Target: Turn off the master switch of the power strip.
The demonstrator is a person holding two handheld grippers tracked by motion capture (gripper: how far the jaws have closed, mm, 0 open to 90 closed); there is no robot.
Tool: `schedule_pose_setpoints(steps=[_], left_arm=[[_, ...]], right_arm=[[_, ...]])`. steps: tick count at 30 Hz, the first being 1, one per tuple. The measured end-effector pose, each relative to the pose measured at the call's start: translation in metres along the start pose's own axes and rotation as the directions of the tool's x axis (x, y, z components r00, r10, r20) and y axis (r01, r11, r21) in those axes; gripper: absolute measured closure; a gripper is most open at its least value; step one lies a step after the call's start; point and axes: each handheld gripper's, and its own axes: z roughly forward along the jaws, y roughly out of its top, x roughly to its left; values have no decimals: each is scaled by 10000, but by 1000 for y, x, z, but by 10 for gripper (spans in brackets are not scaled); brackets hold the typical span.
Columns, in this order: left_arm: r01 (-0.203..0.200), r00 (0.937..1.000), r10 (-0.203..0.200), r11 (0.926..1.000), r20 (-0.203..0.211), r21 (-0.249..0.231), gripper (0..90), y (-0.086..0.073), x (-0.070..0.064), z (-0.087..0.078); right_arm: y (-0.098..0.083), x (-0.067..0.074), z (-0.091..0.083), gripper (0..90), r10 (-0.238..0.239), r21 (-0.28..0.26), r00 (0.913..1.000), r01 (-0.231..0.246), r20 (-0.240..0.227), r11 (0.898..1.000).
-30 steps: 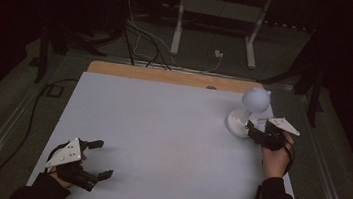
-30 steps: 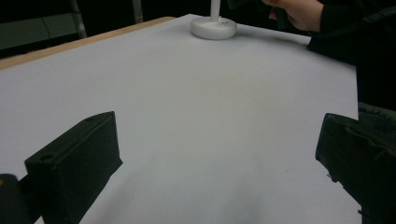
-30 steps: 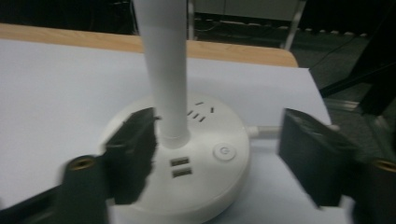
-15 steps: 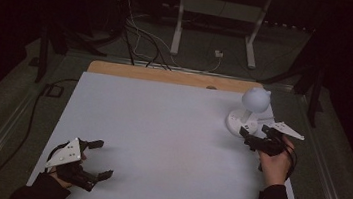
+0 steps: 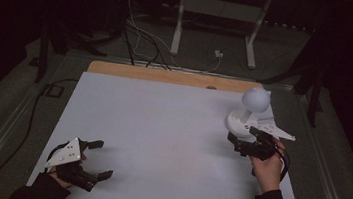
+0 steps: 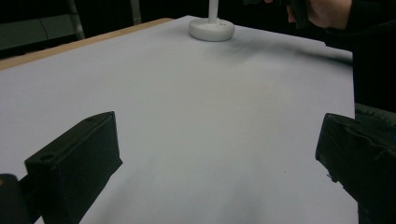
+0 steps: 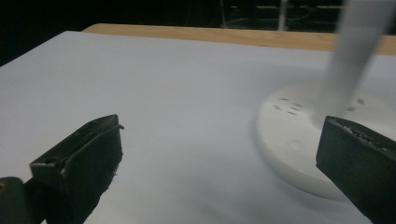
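Note:
A white lamp-like object [image 5: 256, 99] with a ball-shaped head, a thin stem and a round base [image 7: 289, 135] stands upright at the table's far right. Its base [image 6: 211, 31] also appears far off in the left gripper view. My right gripper [image 5: 242, 137] hovers just in front of that base, open; its jaws have just been opening and nothing lies between them [image 7: 222, 135]. The base sits beyond the right-hand jaw. My left gripper [image 5: 103, 159] rests near the front left corner, open and empty [image 6: 219, 135].
The white table top [image 5: 161, 128] has a wooden strip [image 5: 167, 76] along its far edge. Cables [image 5: 136, 39] and the legs of a stand [image 5: 213, 28] lie on the dark floor behind. The right hand [image 6: 327, 9] shows at the top of the left gripper view.
My right gripper has drawn back from the lamp's stem toward the front of the table, with its jaws spread wider. The lamp stays upright. The left gripper has not moved.

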Motion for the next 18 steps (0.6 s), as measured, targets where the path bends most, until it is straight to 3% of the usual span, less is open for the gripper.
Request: schedule_pose_setpoints(steps=[5, 11, 18], left_arm=[[-18, 10000, 18, 10000, 13, 8, 4, 0, 0, 0], [-25, 10000, 25, 10000, 6, 30, 4, 0, 0, 0], [-43, 10000, 43, 10000, -3, 10, 4, 0, 0, 0]], right_arm=[[-2, 22, -2, 4, -261, 43, 9968, 265, -750, 9996], [-8, 34, -4, 4, -629, -114, 9914, 620, -1144, 9980], [-21, 44, -5, 4, -883, 242, 9835, 932, -1578, 9953]])
